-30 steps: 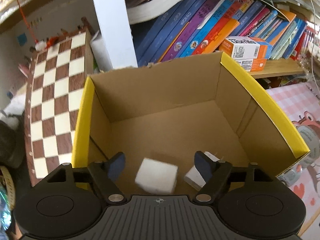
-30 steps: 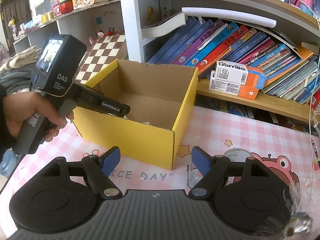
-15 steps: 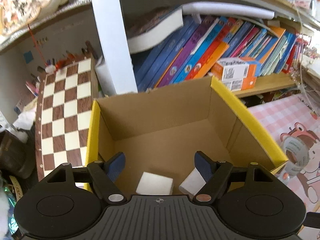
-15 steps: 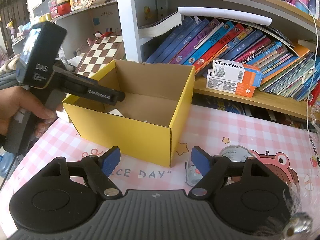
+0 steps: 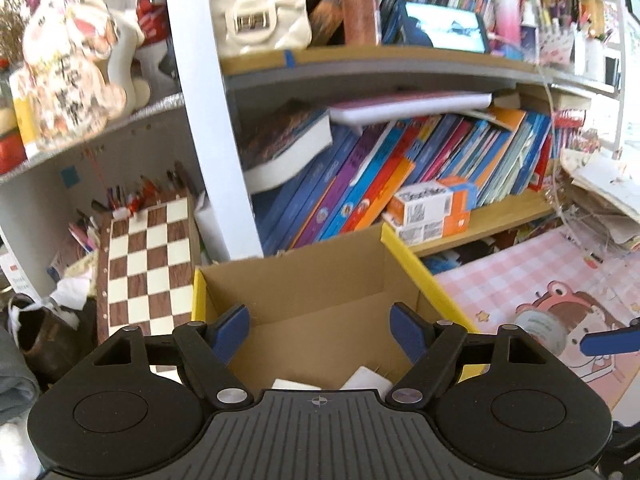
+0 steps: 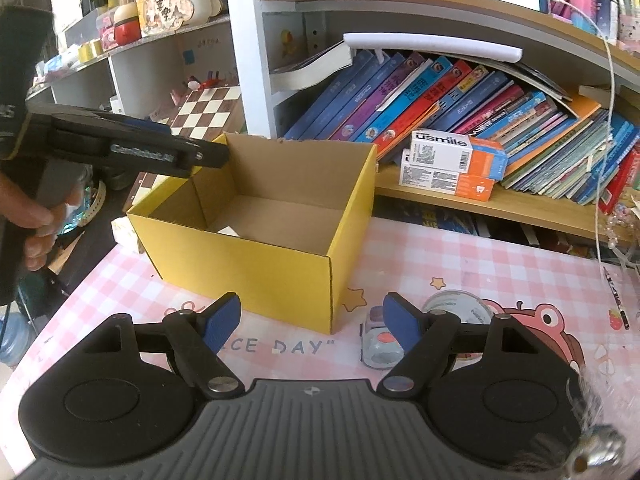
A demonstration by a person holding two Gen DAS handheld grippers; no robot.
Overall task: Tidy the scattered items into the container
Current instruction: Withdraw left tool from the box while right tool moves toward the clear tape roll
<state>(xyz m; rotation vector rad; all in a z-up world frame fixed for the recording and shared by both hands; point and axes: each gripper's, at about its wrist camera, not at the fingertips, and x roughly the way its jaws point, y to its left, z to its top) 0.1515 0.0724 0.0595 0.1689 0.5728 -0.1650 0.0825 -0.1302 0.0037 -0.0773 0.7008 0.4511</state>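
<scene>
Inside, yellow box point(image 5: 416, 272) holds two white blocks point(image 5: 366, 378) (partly hidden).

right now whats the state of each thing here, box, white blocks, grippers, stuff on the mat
yellow box: open-topped, upright
white blocks: lying inside the box
left gripper: open, empty, above the box
right gripper: open, empty
round tin: on the mat, outside the box
small grey item: on the mat beside the tin

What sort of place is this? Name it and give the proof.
Most likely a child's study corner at home. Crammed shelves of colourful children's books, a chessboard leaning beside them, and a pink checked cartoon desk mat under the yellow cardboard box all suggest it.
</scene>
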